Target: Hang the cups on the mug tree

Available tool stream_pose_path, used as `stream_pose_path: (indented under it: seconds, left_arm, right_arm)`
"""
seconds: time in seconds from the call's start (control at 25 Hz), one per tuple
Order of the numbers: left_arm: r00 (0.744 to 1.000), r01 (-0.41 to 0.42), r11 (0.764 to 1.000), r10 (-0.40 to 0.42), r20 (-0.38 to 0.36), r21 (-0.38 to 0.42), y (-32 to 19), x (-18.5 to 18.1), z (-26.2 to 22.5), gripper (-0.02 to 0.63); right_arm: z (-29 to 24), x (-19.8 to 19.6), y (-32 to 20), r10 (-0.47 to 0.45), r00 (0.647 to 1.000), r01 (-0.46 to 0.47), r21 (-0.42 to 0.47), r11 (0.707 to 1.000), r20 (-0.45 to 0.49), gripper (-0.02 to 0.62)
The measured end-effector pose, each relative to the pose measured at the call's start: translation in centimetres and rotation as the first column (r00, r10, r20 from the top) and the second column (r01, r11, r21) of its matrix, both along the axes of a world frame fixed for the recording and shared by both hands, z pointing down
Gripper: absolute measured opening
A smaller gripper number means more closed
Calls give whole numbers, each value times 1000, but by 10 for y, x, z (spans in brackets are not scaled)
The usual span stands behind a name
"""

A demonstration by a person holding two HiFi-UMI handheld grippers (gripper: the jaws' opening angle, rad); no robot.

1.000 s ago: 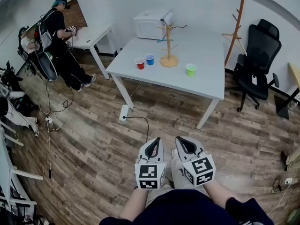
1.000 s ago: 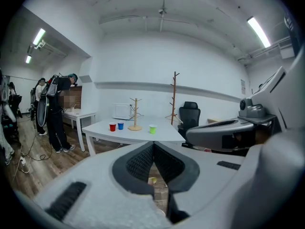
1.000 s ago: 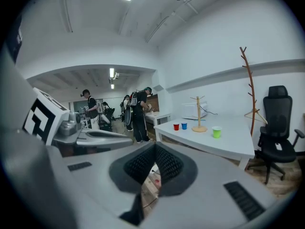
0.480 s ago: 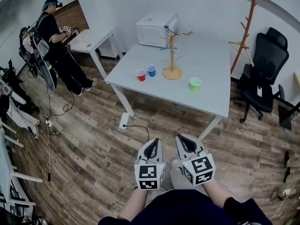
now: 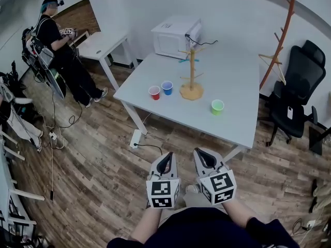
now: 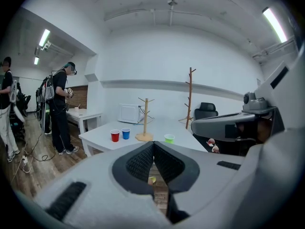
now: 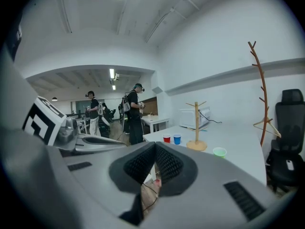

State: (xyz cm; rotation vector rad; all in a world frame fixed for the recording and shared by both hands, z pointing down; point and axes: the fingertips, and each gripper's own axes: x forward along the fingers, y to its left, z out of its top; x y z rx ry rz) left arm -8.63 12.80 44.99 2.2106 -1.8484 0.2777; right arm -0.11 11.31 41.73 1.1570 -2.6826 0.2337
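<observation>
Gripper state first: left gripper [image 5: 168, 155] pressed together with nothing between its pads, right gripper [image 5: 198, 152] likewise pressed together and empty, both held low before the body, side by side, aimed at the counter [image 5: 232, 123] yet well apart from it across wooden floor [image 5: 103, 159]. On that counter, mug tree [image 5: 192, 71] upright on its round base near the middle, no cup seen on any peg; red cup [image 5: 154, 92] and blue cup [image 5: 167, 88] just beside each other to its left, green cup [image 5: 217, 106] alone to its right, nearer the front edge. Behind the tree, microwave [image 5: 176, 34]; off to the right, coat stand [image 5: 283, 40] and office chair [image 5: 297, 94]; far left, person [image 5: 54, 35] at another desk. Step in hand, by the look of it: the walk up to the counter, nothing picked up yet. To do it well, stop square to the front edge with the tree within easy reach of both grippers, spread one gripper only when near a cup, and probably start with the green cup, standing clear of the others. Keep the spare gripper ready to steady the base, likely light enough to tip. Hard to tell at this range: whether the cups have handles, how many pegs, how steeply angled. Feet hidden beneath the grippers; small yellowish speck below the left gripper's pads too small to name.
</observation>
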Motion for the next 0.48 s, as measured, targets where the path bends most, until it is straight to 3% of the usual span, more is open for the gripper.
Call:
stream_pose_path:
  seconds: [0.48]
  left_arm:
    - [999,30,1000,-30,-13,9,-87,20,4,20]
  right_arm:
    - [-2,23,-86,-25,1000,25,12,1000,0,29]
